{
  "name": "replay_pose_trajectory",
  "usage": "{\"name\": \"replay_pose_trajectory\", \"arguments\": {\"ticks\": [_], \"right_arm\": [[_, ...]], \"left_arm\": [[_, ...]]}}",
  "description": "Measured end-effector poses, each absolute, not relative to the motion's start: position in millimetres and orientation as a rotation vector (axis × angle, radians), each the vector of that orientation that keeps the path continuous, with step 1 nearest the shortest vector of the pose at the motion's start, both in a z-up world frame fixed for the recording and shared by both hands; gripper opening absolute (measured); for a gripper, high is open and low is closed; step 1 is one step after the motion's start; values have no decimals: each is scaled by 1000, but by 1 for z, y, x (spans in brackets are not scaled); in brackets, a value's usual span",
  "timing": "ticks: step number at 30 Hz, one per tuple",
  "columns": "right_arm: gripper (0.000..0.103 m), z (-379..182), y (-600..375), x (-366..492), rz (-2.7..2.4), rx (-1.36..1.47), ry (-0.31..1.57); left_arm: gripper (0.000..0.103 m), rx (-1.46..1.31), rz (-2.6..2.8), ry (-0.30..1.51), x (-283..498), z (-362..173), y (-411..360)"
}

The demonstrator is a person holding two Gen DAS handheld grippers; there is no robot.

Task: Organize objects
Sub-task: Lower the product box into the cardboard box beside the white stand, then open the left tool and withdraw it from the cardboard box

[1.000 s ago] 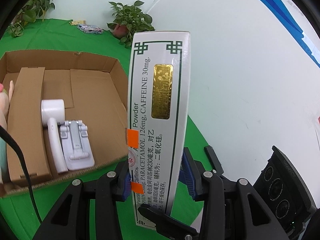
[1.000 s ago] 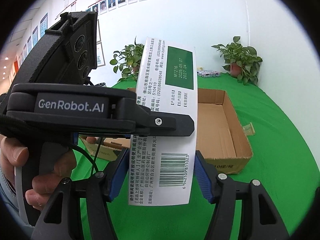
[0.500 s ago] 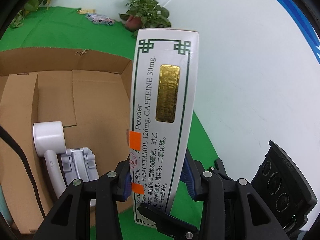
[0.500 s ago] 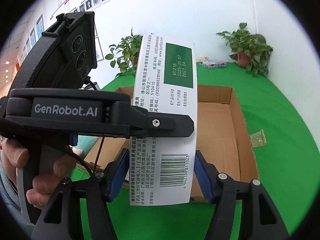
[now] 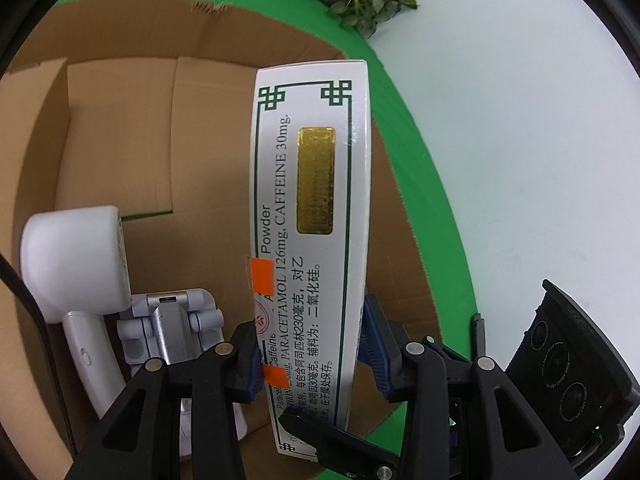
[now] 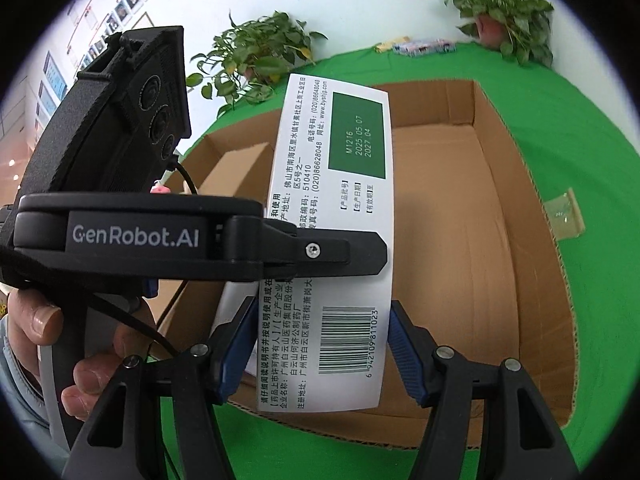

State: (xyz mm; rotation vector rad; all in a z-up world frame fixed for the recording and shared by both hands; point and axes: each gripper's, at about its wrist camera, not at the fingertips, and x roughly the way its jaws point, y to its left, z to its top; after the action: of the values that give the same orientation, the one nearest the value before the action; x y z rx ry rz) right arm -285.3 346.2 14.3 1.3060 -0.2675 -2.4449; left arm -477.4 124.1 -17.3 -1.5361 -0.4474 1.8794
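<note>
Both grippers clamp the same tall white medicine box (image 5: 310, 240). The left gripper (image 5: 310, 356) has its blue pads (image 5: 372, 344) pressed on the box's narrow sides low down, on the face printed with a green border and a gold panel. The right gripper (image 6: 320, 344) is clenched on the barcode face of the box (image 6: 332, 240), near its lower end, and the left gripper's black body crosses in front of that face, to the right gripper's left. A hand (image 6: 48, 344) wraps the left tool's handle at the lower left of the right wrist view.

The box stands upright ahead of both grippers, over the open cardboard carton (image 5: 120, 128), which lies below and beyond the fingers on the green surface (image 6: 580, 128). Inside the carton, to the left of the left gripper, lie a white handheld device (image 5: 74, 264) with a round head and, just beside it, a white and grey folding stand (image 5: 172, 324). Potted plants (image 6: 256, 56) stand beyond the carton at the far edge of the surface, and a small clear packet (image 6: 564, 216) lies on the green to the right of the right gripper
</note>
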Motion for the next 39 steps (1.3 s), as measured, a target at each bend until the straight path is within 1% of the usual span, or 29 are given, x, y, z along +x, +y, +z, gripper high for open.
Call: {"name": "replay_pose_trajectory", "arguments": {"ticks": [3, 7, 10, 17, 22, 23, 26, 28, 29, 31, 32, 33, 34, 36, 37, 39], "right_arm": [[62, 4, 349, -288, -2432, 1341, -312], [62, 0, 351, -289, -2489, 1372, -278], [62, -7, 353, -291, -2494, 1469, -279], [62, -14, 339, -292, -2527, 1537, -130], [66, -20, 325, -296, -2503, 1578, -32], [68, -22, 325, -299, -2505, 1574, -20], [69, -19, 326, -298, -2525, 1542, -26], [69, -12, 325, -289, -2570, 1491, -10], [72, -6, 324, -283, -2599, 1445, -2], [75, 3, 325, -270, -2651, 1337, 18], [78, 9, 322, -261, -2692, 1251, 32], [81, 12, 322, -252, -2725, 1181, 33], [81, 14, 320, -242, -2759, 1109, 22], [85, 14, 316, -226, -2832, 975, -2], [85, 12, 312, -222, -2850, 937, 2], [85, 6, 302, -217, -2873, 894, 42]], "left_arm": [[41, -1566, 1864, -426, -482, -24, 128], [52, -1613, 1871, -420, -484, -22, 123], [52, -1615, 1882, -439, -481, -19, 114], [52, -1529, 1986, -470, -457, 10, 77], [52, -1426, 2113, -410, -430, 41, 44], [52, -1400, 2158, -381, -421, 47, 36], [52, -1328, 2260, -320, -404, 59, 22], [59, -1280, 2349, -287, -388, 67, 6], [61, -1246, 2410, -265, -381, 71, -2], [75, -1127, 2571, -191, -360, 79, -19], [80, -1054, 2650, -148, -352, 78, -20], [88, -979, 2727, -94, -338, 78, -24], [94, -931, 2791, -35, -327, 77, -28], [95, -902, 2891, 75, -314, 68, -28], [95, -898, 2931, 111, -311, 62, -27], [95, -867, 3013, 131, -303, 49, -31]]}}
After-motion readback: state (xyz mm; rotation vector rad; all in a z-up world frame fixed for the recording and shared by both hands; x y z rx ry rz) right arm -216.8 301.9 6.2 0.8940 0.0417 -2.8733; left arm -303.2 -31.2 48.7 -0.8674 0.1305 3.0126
